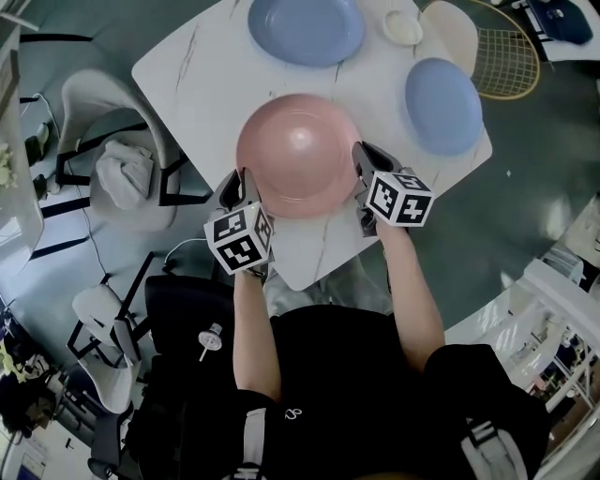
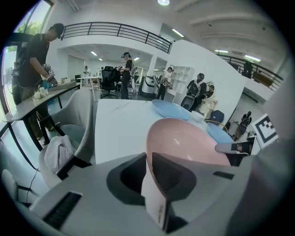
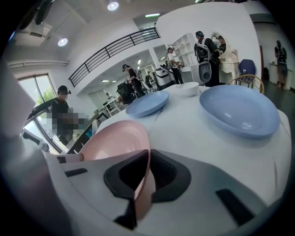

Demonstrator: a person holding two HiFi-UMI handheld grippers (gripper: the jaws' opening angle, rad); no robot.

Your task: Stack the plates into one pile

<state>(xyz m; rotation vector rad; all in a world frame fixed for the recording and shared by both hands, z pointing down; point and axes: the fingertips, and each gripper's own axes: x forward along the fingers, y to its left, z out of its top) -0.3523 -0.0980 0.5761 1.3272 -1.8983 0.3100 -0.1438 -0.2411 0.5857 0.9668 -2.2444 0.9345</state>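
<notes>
Pink plate (image 1: 298, 155) sits over the near part of the white surface (image 1: 202, 66), directly in front of the person and held from both sides. Left tool (image 1: 246, 185) is at the plate's left rim: in the left gripper view the rim passes edge-on between the two dark pads, which are closed onto it with only the thickness of the rim between them. Right tool (image 1: 364, 166) is at the opposite, right rim: in the right gripper view the pink rim likewise runs between the pads, both pressed against it. The plate therefore spans the gap between the two tools, its bowl facing up, its far edge pointing away from the person. Cannot tell whether its underside touches the surface or is just clear of it. Far blue plate (image 1: 307, 28) lies flat on the surface beyond the pink one, apart from it. Right blue plate (image 1: 442, 105) lies flat near the right corner of the surface, beyond and to the right of the right tool, not touching it. Small white bowl (image 1: 403, 26) stands between the two blue plates at the far edge.
</notes>
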